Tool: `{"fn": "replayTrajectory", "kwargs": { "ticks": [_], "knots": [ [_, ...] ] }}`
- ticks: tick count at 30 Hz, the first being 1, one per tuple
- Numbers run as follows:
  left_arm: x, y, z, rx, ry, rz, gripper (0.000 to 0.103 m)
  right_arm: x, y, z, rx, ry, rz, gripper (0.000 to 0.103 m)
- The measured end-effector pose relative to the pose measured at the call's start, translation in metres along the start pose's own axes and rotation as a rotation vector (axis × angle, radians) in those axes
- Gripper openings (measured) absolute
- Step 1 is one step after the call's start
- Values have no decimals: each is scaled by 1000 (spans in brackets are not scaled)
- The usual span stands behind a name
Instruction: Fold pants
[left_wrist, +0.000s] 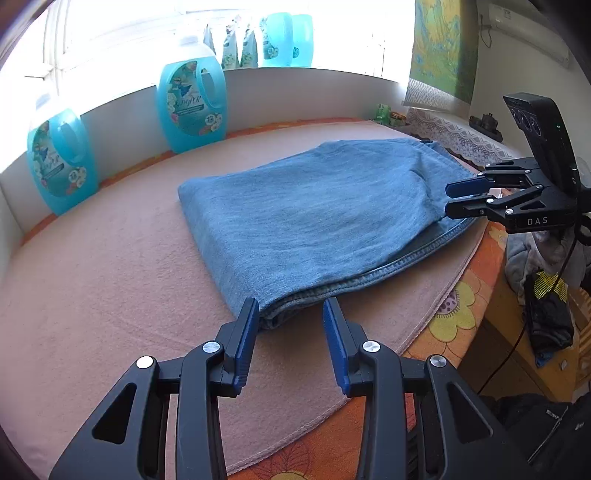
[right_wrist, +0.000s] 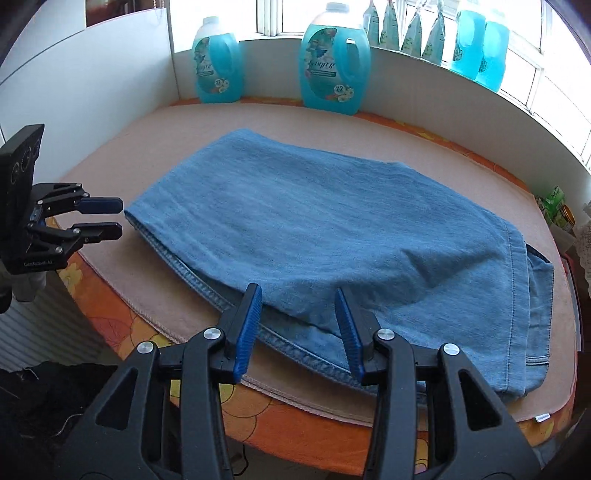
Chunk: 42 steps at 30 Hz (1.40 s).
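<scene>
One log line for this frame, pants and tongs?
pants: folded on mat | left tongs: open, empty | right tongs: open, empty

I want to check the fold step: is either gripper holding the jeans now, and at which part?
Nothing is held. The left gripper and the right gripper both stand open at the near edge of the folded jeans, gripping no cloth.
</scene>
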<state>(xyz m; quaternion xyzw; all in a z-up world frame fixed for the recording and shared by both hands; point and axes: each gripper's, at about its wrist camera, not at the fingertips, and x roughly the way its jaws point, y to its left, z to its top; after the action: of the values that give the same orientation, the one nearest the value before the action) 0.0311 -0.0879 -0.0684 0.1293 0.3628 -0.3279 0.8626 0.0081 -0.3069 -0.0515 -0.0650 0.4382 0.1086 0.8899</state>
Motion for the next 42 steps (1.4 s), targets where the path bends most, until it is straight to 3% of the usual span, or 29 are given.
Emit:
{"fn": "replayTrajectory", "kwargs": {
  "ticks": [4,11,14,17,22,25,27,30,33,35,38,42],
  "knots": [
    [6,3,-2,18,0,16,34,-12,-33,-23,143,-18,-45,42],
    [13,5,-2,38,6,12,34,-56,-148,-77,637,-37,-174,43],
    [13,6,-1,39,4,7,34,-60,-180,-94,797,-40,-118,43],
    [12,7,-2,36,0,4,34,-56,-196,-98,871,-44,-76,43],
    [12,8,-3,36,-1,0,34,-42,-201,-92,902,-31,-63,43],
    [12,8,-3,37,-3,-2,34,-37,-202,-90,903,-20,-71,28],
    [12,9,-4,37,-3,-2,34,-37,-198,-87,874,-17,-89,12],
    [13,10,-5,36,-1,-2,34,-49,-191,-78,820,-42,-128,7],
    [13,11,-5,33,-3,-4,34,-69,-194,-71,788,-94,-239,5],
    [12,10,-5,37,-5,-3,34,-68,-196,-70,781,-83,-230,6],
    [10,11,-6,39,-6,-3,33,-65,-172,-59,675,-64,-190,8],
    [13,11,-6,50,4,9,33,-56,-131,-45,562,-42,-169,24]
  ]
}}
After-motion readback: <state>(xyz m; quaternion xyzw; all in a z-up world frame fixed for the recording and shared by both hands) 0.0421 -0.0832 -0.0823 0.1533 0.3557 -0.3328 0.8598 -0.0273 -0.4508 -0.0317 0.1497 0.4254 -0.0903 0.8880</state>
